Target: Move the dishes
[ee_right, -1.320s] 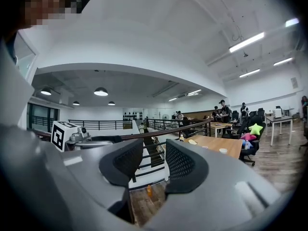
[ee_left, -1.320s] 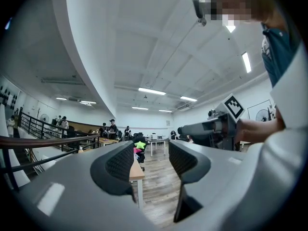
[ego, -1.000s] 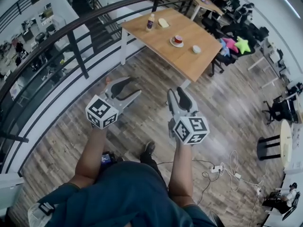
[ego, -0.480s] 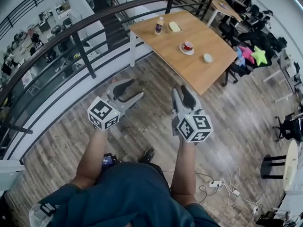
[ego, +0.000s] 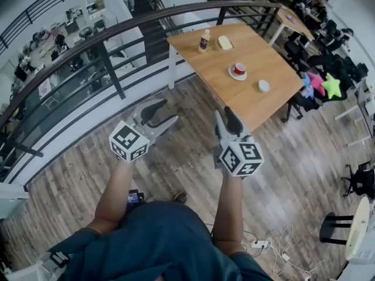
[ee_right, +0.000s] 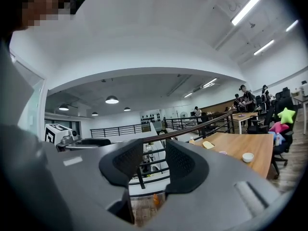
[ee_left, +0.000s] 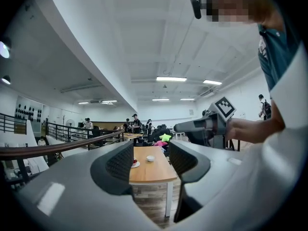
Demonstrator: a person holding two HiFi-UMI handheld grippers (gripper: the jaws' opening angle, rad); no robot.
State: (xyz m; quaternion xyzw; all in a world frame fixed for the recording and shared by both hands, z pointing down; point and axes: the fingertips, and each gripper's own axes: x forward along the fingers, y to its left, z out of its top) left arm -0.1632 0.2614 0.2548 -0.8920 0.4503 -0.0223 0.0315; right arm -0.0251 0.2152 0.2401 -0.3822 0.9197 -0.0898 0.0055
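Head view: held the left gripper (ego: 162, 114) and the right gripper (ego: 225, 117) side by side out in front, above the brown plank floor (ego: 187, 157), both pointed toward the light wooden table (ego: 217, 63). Found the dishes on that table, apart from both tools: a red cup on a white saucer (ego: 238, 71) mid-table, and a small white bowl (ego: 264, 85) just beyond it toward the right edge. Judged the right gripper the nearer, with the table's near corner ahead and slightly to its right. Read the table's long axis as running away from the grippers, up and left in the frame, toward the dark metal railing (ego: 111, 69). Noted a dark-capped bottle (ego: 204, 40) and a flat yellow piece (ego: 225, 42), perhaps a sponge, at the far end, clear of the dishes. Saw only open floor in between; chairs and a green star-shaped cushion (ego: 331, 85) off the table's right side, out of the path.

Left gripper view: showed jaws spread wide with nothing held. Framed the table end-on in the gap, cup and saucer to the left, bowl just right of them.

Right gripper view: showed jaws parted and likewise empty. Pointed at the railing rather than the dishes, with table and bowl off to the right.
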